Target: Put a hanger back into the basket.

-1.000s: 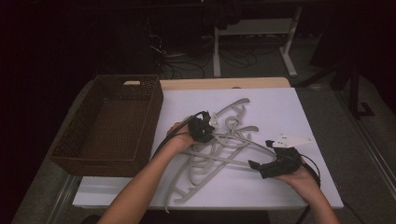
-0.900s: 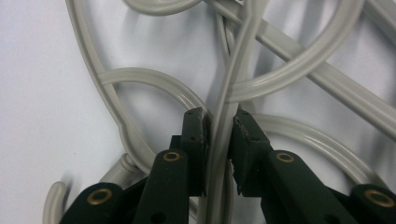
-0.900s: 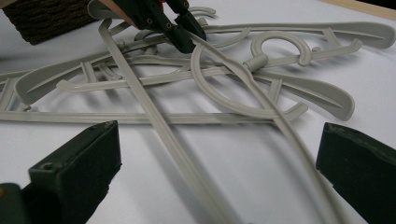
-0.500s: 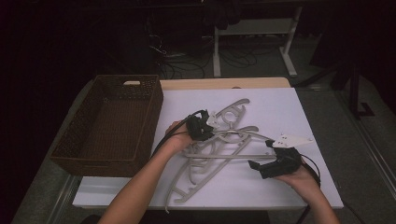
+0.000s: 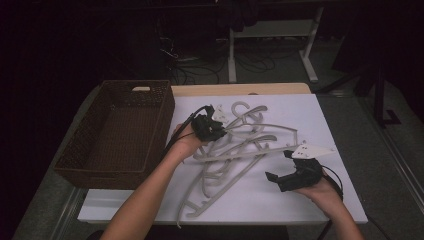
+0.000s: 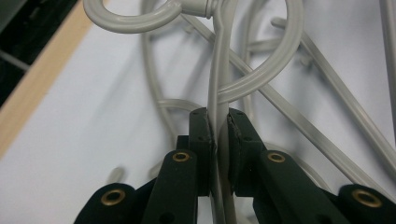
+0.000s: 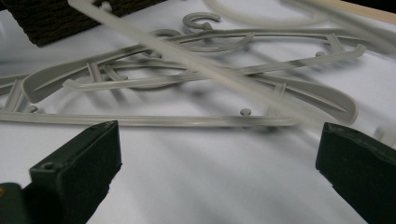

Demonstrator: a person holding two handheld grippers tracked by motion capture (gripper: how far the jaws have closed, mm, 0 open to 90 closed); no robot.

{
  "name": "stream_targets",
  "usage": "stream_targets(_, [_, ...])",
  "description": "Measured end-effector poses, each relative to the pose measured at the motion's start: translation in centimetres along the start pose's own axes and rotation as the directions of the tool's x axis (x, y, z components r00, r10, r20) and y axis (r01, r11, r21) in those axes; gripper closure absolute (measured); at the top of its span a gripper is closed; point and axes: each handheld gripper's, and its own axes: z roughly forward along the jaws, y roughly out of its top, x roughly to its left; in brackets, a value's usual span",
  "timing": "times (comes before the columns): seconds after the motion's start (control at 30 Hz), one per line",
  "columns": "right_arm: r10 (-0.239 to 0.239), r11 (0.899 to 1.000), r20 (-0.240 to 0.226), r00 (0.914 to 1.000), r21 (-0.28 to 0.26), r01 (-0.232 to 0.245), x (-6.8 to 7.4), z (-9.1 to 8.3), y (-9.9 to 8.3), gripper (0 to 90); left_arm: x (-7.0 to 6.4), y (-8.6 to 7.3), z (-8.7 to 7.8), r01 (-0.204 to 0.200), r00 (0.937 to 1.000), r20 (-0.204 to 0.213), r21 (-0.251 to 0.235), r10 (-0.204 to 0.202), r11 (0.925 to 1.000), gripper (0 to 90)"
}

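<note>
Grey plastic hanger (image 6: 219,93): pinched by left gripper (image 5: 216,131) beside wicker basket (image 5: 120,135); lift-out judged underway. Right gripper (image 5: 279,165): fingers spread, unused.

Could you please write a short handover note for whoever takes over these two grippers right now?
Left tongs: shut on the neck of one grey hanger, just below its hook.
Right tongs: open, holding nothing, low over the white table and facing the hanger pile.
The wicker basket at the left holds no hangers I can see.
Done: one hanger gripped.
Left, probably: free it from the tangle, move it to the basket, then the rest.
</note>
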Motion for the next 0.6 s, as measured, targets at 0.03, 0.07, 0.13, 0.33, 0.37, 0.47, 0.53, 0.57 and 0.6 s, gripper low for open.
stream_targets(0.03, [0.001, 1.0, -0.001, 1.0, 0.0, -0.001, 0.0, 0.0, 0.0, 0.0, 0.2, 0.2, -0.4, 0.009, 0.9999, -0.01, -0.002, -0.009, 1.0, 81.6])
stream_targets(0.07, [0.001, 1.0, 0.0, 1.0, 0.0, -0.001, 0.0, 0.0, 0.0, 0.0, 0.4, 0.4, -0.9, 0.017, 0.9997, -0.018, -0.001, -0.017, 0.9999, 81.6])
stream_targets(0.13, [0.003, 1.0, 0.0, 1.0, 0.001, -0.003, 0.0, 0.0, 0.0, 0.0, 0.9, 0.8, -1.8, 0.031, 0.9989, -0.035, -0.008, -0.031, 0.9995, 81.6])
stream_targets(0.33, [0.007, 1.0, 0.001, 1.0, 0.006, -0.007, -0.1, 0.1, -0.1, 0.0, 2.5, 1.7, -5.1, 0.049, 0.9961, -0.073, -0.025, -0.051, 0.9985, 81.6])
stream_targets(0.37, [0.007, 1.0, 0.001, 1.0, 0.006, -0.007, -0.1, 0.1, -0.1, 0.0, 2.5, 1.7, -5.1, 0.049, 0.9961, -0.073, -0.025, -0.051, 0.9985, 81.6])
stream_targets(0.47, [0.006, 1.0, 0.003, 1.0, 0.011, -0.006, -0.2, 0.2, -0.3, 0.0, 3.8, 1.6, -7.5, 0.068, 0.9933, -0.091, -0.046, -0.072, 0.9966, 81.5])
stream_targets(0.53, [0.011, 1.0, 0.008, 0.9999, 0.012, -0.011, -0.2, 0.3, -0.5, 0.0, 4.4, 1.3, -8.8, 0.078, 0.992, -0.095, -0.054, -0.083, 0.9955, 81.5])
stream_targets(0.57, [0.013, 1.0, 0.007, 0.9999, 0.013, -0.013, -0.2, 0.4, -0.5, 0.0, 4.7, 1.1, -9.3, 0.084, 0.9911, -0.098, -0.059, -0.09, 0.9947, 81.5])
stream_targets(0.6, [0.015, 1.0, 0.009, 0.9998, 0.011, -0.015, -0.2, 0.4, -0.6, 0.0, 4.9, 0.9, -9.9, 0.091, 0.9901, -0.101, -0.063, -0.097, 0.9938, 81.5])
